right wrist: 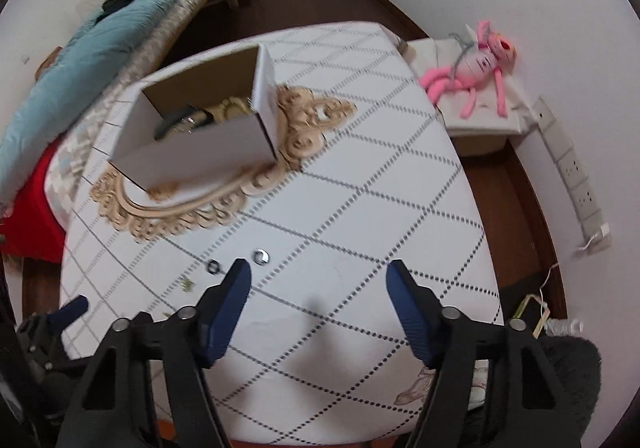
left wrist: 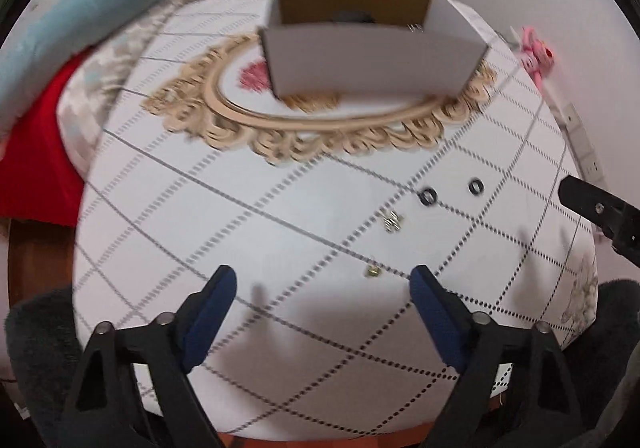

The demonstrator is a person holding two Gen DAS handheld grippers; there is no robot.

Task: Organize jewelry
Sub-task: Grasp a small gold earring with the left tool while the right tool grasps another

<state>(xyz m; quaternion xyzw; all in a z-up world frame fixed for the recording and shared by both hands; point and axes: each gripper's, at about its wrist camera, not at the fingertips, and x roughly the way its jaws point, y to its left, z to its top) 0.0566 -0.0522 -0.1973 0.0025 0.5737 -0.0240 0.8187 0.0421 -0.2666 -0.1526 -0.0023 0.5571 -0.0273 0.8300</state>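
A white cardboard box (left wrist: pixel 372 59) stands on an ornate beige frame (left wrist: pixel 280 127) on the white tablecloth; in the right wrist view the box (right wrist: pixel 208 143) holds dark and pale jewelry. Two dark rings (left wrist: pixel 428 195) (left wrist: pixel 475 186) lie on the cloth, also visible in the right wrist view (right wrist: pixel 214 267) (right wrist: pixel 261 256). Small gold pieces (left wrist: pixel 391 221) (left wrist: pixel 373 270) lie nearer, just ahead of my left gripper (left wrist: pixel 323 280), which is open and empty. My right gripper (right wrist: pixel 318 270) is open and empty above bare cloth, right of the rings.
A pink plush toy (right wrist: pixel 476 67) lies on a white stand by the wall, with a power strip (right wrist: pixel 576 175) beyond. Blue and red bedding (right wrist: pixel 80 59) is at the left. The table's near edge (right wrist: pixel 320 436) is just below the grippers.
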